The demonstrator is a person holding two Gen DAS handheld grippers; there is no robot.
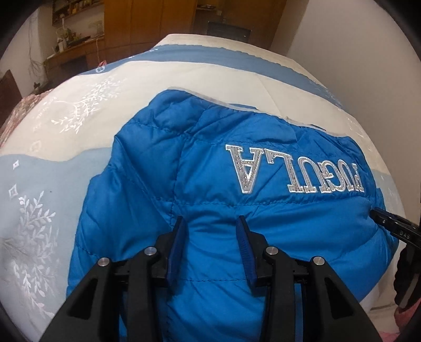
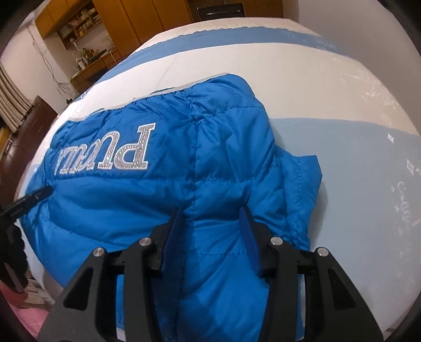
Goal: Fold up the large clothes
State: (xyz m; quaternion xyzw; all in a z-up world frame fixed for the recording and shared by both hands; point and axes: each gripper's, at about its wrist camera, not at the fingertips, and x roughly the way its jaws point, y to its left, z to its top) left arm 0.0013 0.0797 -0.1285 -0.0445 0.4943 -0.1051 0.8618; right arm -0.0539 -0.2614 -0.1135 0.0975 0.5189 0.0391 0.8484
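Blue jacket [image 1: 210, 184] on bed [image 1: 65, 118], bunched between left gripper [image 1: 210, 223] pads, right gripper [image 2: 210, 213] likewise

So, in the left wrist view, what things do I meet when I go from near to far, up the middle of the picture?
left gripper, its fingers closed on a bunch of fabric → blue padded jacket → silver lettering on it → bedcover, cream with blue bands → wooden cabinets at the back.
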